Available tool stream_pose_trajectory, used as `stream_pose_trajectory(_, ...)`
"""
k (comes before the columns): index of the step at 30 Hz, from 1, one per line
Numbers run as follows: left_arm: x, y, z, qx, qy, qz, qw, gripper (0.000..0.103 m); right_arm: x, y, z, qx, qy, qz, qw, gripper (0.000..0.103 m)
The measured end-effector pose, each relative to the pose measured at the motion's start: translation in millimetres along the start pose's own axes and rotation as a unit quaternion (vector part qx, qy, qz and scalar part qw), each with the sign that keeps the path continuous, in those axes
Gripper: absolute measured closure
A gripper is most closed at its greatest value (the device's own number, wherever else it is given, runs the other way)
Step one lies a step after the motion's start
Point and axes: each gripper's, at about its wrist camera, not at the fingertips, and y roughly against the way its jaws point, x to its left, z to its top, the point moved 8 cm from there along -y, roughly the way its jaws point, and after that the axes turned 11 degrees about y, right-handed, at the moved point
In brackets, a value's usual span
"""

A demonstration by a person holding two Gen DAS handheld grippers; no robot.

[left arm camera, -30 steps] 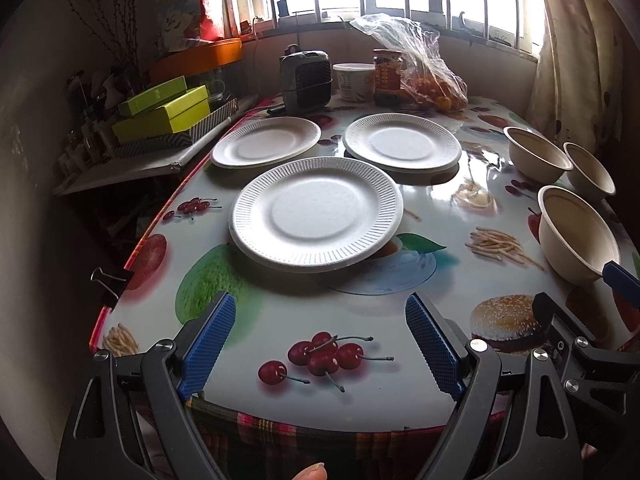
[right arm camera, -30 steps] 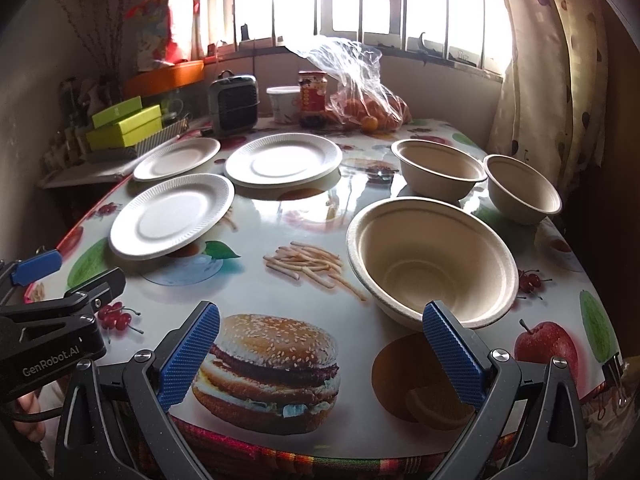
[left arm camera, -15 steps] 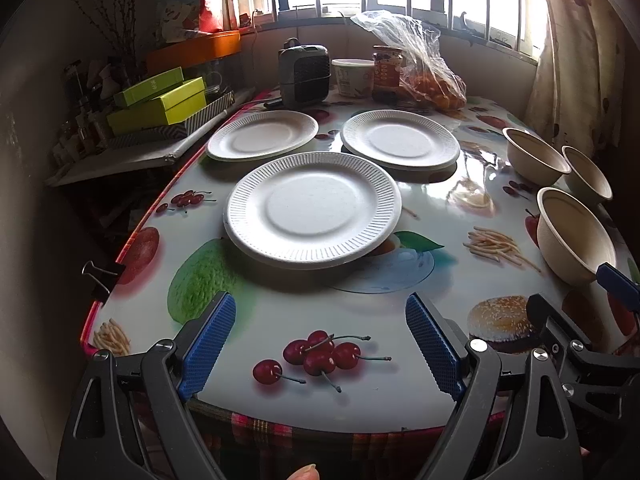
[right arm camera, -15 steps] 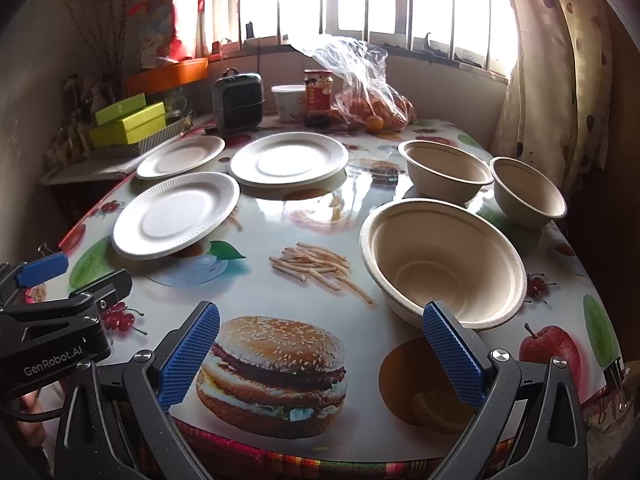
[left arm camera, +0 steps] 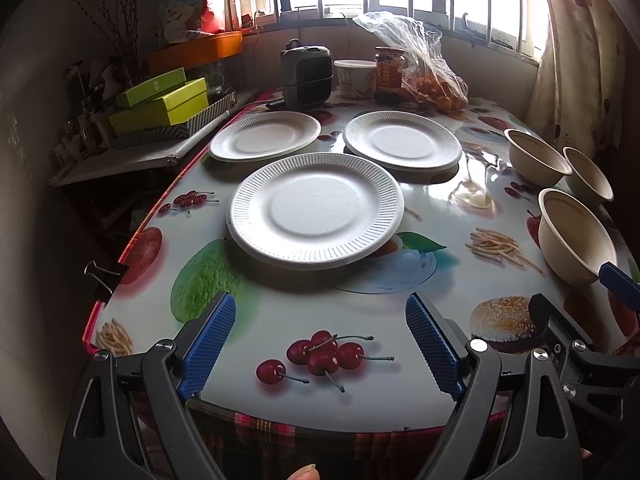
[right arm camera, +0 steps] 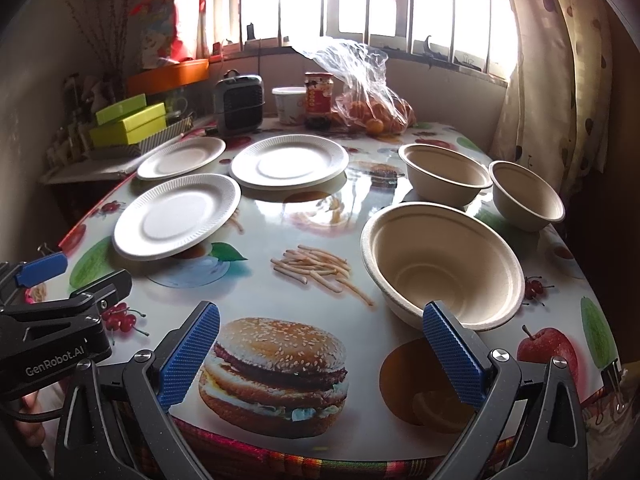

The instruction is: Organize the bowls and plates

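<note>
1. The left gripper [left arm camera: 320, 340] is hovering at the near table edge with its jaws spread wide and nothing between them.
2. The right gripper [right arm camera: 320, 354] is hovering beside it, likewise spread and empty, with its right pad just in front of the large bowl [right arm camera: 442, 264].
3. Three white paper plates are lying apart on the left half of the table [left arm camera: 360, 312]: the near plate [left arm camera: 316, 210], the far-left plate [left arm camera: 265, 135] and the far-right plate [left arm camera: 402, 140].
4. Three tan bowls are sitting on the right half: the large bowl nearest, the middle bowl [right arm camera: 444, 178] and the small bowl [right arm camera: 526, 196] behind it.
5. Judging from this layout, stacking is not yet begun; each gripper is lining up on the nearest item on its side.
6. For the near plate, the operator should be approaching low and level, so one pad slides under the ribbed rim and the other closes on top.
7. For the large bowl, one pad should be entering inside the wall and one outside, closing gently, as thin pulp walls probably flex.
8. Lifts should be going straight up, clear of neighbouring rims.
</note>
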Motion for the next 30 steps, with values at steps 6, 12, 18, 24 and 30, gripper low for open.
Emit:
stream_pose_trajectory(6,-0.3,0.0,-0.3,0.0,0.0,0.0,1.0,0.015,-0.1,-0.4,-0.1,0.0,0.0,0.0,1.0,0.0)
stream_pose_trajectory(12,-0.6,-1.4,-1.1,0.0,-0.001,0.0,1.0,0.015,-0.3,-0.6,-0.1,0.0,0.001,0.0,1.0,0.0)
stream_pose_trajectory(18,-0.4,-2.5,-0.8,0.0,0.0,0.001,1.0,0.015,0.0,-0.7,0.0,0.0,0.001,0.0,1.0,0.0)
stream_pose_trajectory(24,0.1,-2.4,-0.2,-0.001,0.0,0.001,1.0,0.016,0.1,-0.8,0.1,0.0,0.001,0.0,1.0,0.0)
stream_pose_trajectory(30,1.4,-1.6,1.4,-0.003,0.0,0.002,1.0,0.015,0.4,-0.7,0.4,0.0,0.001,0.0,1.0,0.0)
